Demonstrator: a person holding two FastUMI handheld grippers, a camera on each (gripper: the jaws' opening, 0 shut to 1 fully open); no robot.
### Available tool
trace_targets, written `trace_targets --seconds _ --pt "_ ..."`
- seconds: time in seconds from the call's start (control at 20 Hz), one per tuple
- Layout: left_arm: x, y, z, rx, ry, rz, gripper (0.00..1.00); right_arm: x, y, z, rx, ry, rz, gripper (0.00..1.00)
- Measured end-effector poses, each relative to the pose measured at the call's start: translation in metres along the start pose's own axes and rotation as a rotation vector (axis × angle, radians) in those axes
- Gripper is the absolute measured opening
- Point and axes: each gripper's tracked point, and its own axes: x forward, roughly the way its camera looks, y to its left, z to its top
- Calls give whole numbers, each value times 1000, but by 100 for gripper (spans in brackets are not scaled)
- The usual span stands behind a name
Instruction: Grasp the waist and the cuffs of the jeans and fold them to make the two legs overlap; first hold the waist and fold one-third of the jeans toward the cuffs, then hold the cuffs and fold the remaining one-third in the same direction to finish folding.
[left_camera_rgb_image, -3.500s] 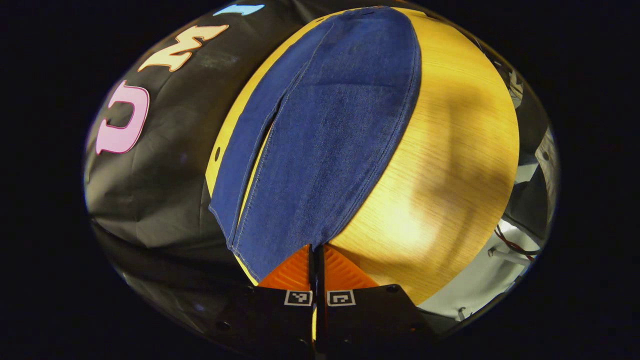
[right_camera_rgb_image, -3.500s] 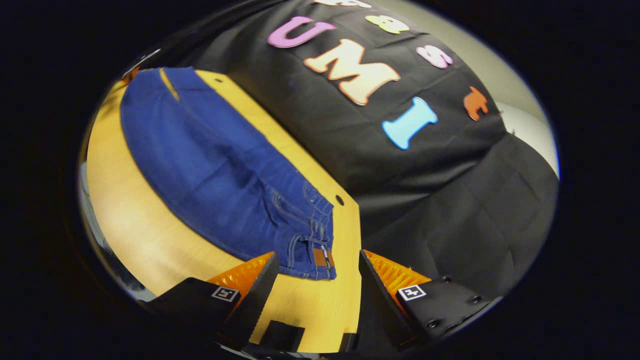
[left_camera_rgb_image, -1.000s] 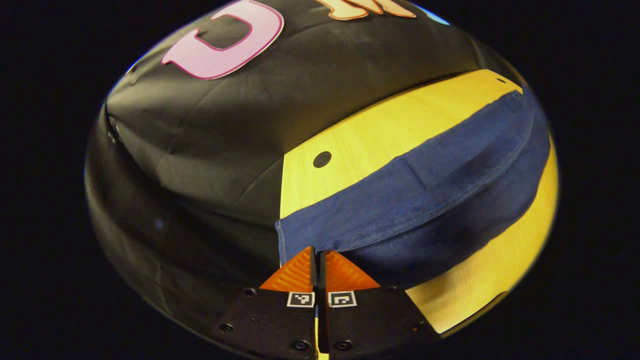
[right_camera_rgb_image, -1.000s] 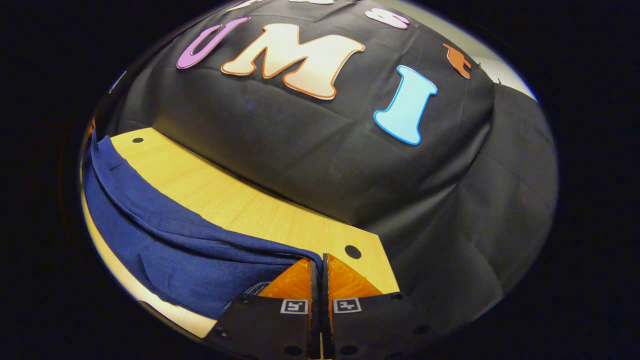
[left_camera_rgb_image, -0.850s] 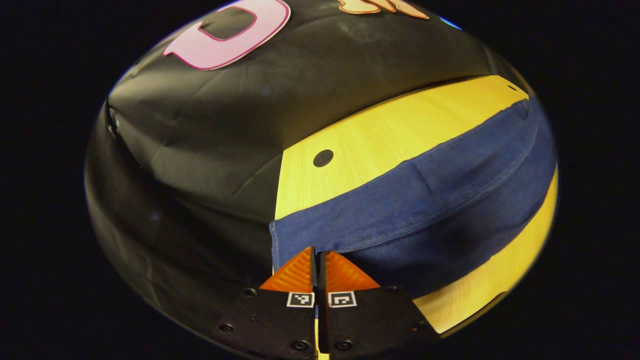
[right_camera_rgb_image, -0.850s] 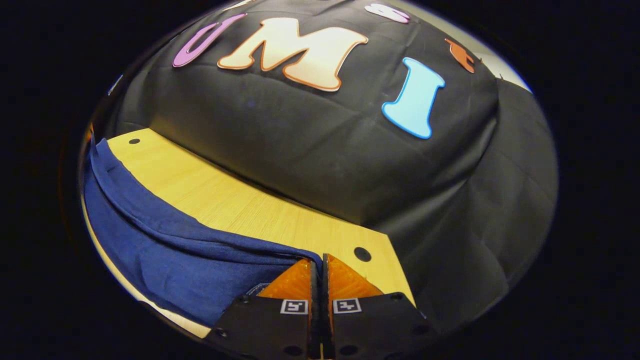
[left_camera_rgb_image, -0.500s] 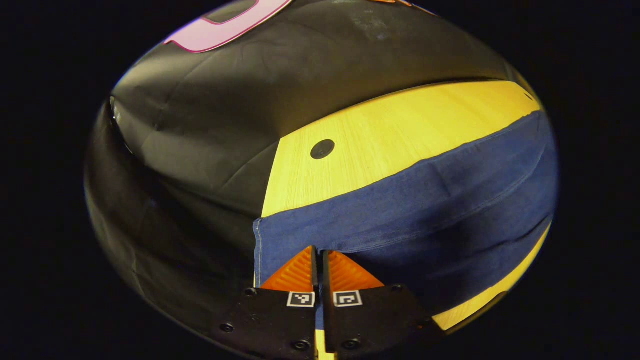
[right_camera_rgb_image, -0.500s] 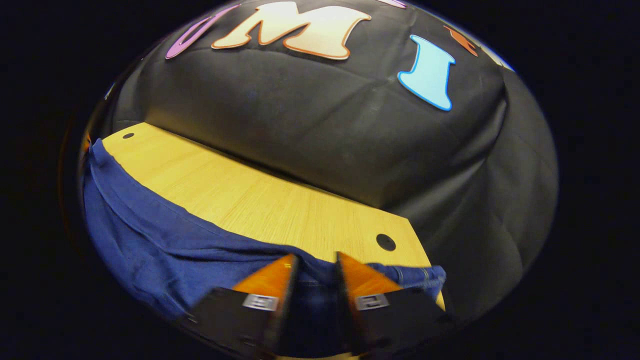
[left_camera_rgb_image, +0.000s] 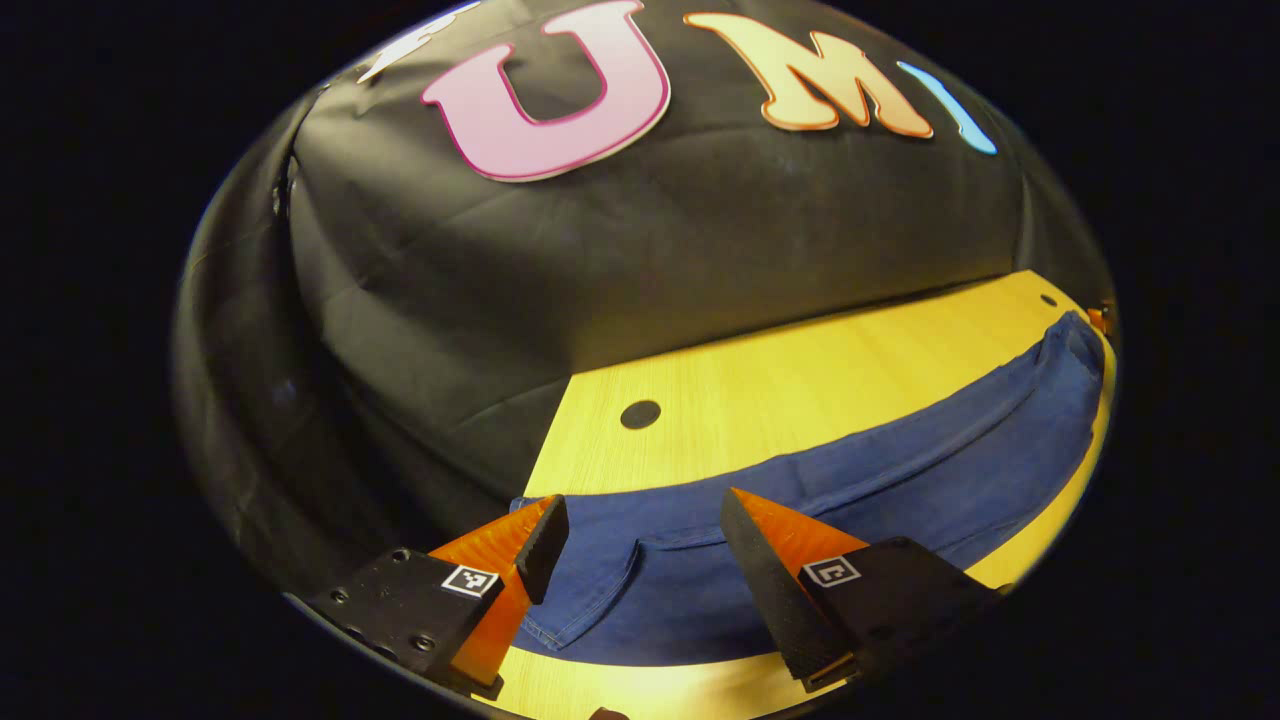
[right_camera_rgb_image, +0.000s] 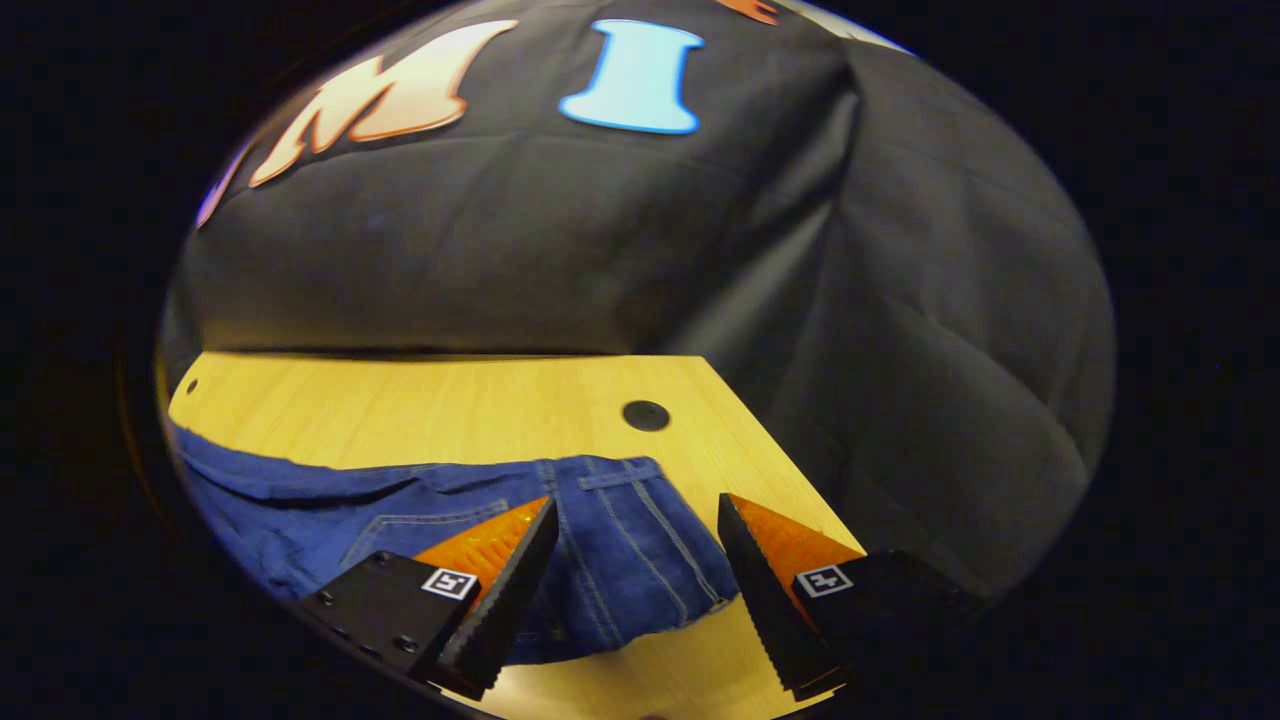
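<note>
both claws are spread apart, nothing clamped. left gripper (left_camera_rgb_image: 640, 525): orange fingers wide, the jeans (left_camera_rgb_image: 850, 480) lie flat on the wooden table (left_camera_rgb_image: 760, 380) right in front of and under the gap between them. the cuffs end (left_camera_rgb_image: 600, 590) sits between the two fingers, one hem edge lying over the other near the lower left finger. from there the denim runs as one long band off to the right along the table, to the far right edge of the left gripper view, with a strip of bare wood between it and the booth wall. a round hole (left_camera_rgb_image: 640, 414) in the tabletop sits just beyond the cuffs end. right gripper (right_camera_rgb_image: 635, 530): fingers likewise wide open, the waist end (right_camera_rgb_image: 620, 540) lies flat between them, waistband with a belt loop (right_camera_rgb_image: 616, 480) visible just ahead of the fingertips. rest of the denim stretches left along the table in the right gripper view. a second hole (right_camera_rgb_image: 645, 415) is near the waistband, just past it. can't tell whether either claw's fingertips touch the fabric or hover just above it.
</note>
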Motion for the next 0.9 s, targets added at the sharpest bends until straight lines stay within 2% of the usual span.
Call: trace_targets --seconds 0.15,0.3,0.5,0.55,0.65,0.7,0.85,0.9 --pt "-13 -13 21 -59 -53 -64 95 10 -13 -23 153 74 -26 100" --pt "-27 -29 45 -76 -56 -104 95 19 -14 -52 293 174 -26 100" --pt "-30 -38 53 -76 -48 -111 95 28 -13 -72 341 230 -9 100" --pt "-31 -38 53 -77 -40 -108 95 27 -17 -63 327 189 -14 100" --pt "-32 -40 55 -81 -36 -100 95 25 -1 -63 340 205 55 72" --pt "-32 -41 55 -84 -35 -94 95 26 1 -54 323 164 70 58" --pt "-35 -44 59 -101 -40 -96 95 30 -2 -50 279 122 49 15" --pt "-37 -44 60 -102 -44 -95 95 29 -5 -48 278 128 41 8"
